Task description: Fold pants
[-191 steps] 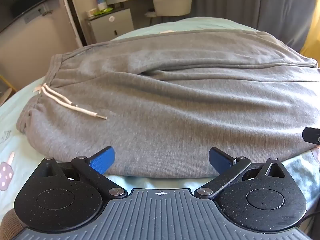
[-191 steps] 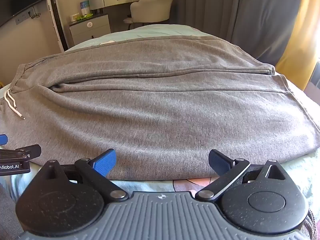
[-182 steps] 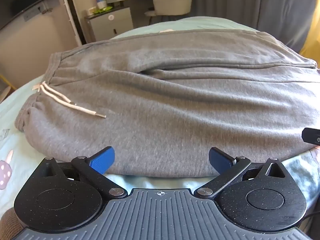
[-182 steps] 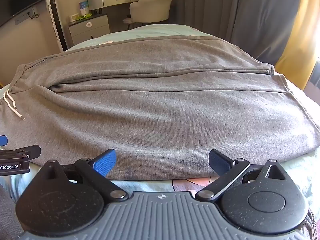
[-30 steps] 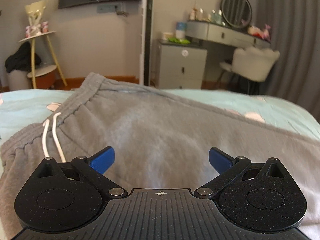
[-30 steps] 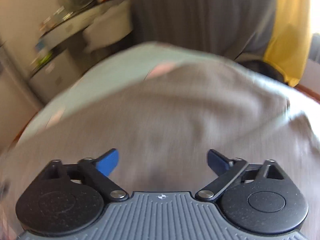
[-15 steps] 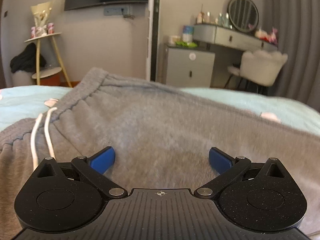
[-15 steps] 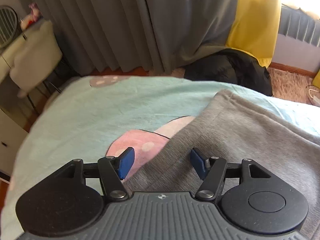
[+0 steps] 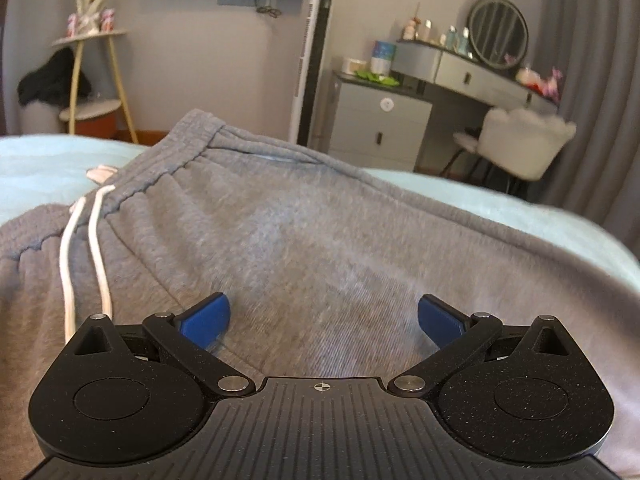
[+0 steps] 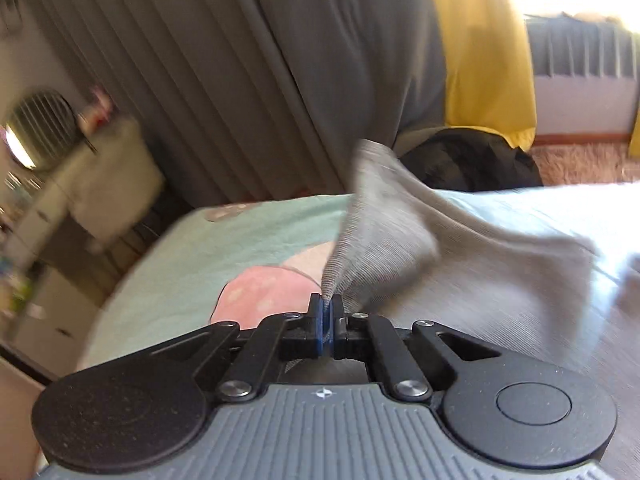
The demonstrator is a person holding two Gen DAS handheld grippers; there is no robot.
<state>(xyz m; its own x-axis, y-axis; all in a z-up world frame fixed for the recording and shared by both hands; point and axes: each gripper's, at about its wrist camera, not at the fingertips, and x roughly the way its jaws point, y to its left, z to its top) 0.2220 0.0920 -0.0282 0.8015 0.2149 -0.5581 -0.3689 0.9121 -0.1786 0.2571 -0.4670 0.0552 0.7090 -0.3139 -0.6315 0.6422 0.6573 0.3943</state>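
Grey sweatpants [image 9: 320,240] lie on a light teal bed. Their waistband with two white drawstrings [image 9: 96,248] is at the left of the left wrist view. My left gripper [image 9: 320,320] is open and sits low over the fabric near the waist, its blue fingertips [image 9: 206,314] resting on the cloth. My right gripper [image 10: 327,312] is shut on the hem end of the pants [image 10: 400,232], which is lifted off the bed into a peak.
The teal bedsheet [image 10: 240,232] has a pink mushroom print [image 10: 264,288]. Beyond the bed stand a grey dresser [image 9: 380,120], a vanity desk with a round mirror [image 9: 498,38], a white chair [image 9: 528,144], grey curtains [image 10: 240,80] and a yellow curtain [image 10: 484,60].
My right gripper has closed on the pant hem and raised it off the bed. My left gripper has slid a little further onto the fabric near the waist and stays open.
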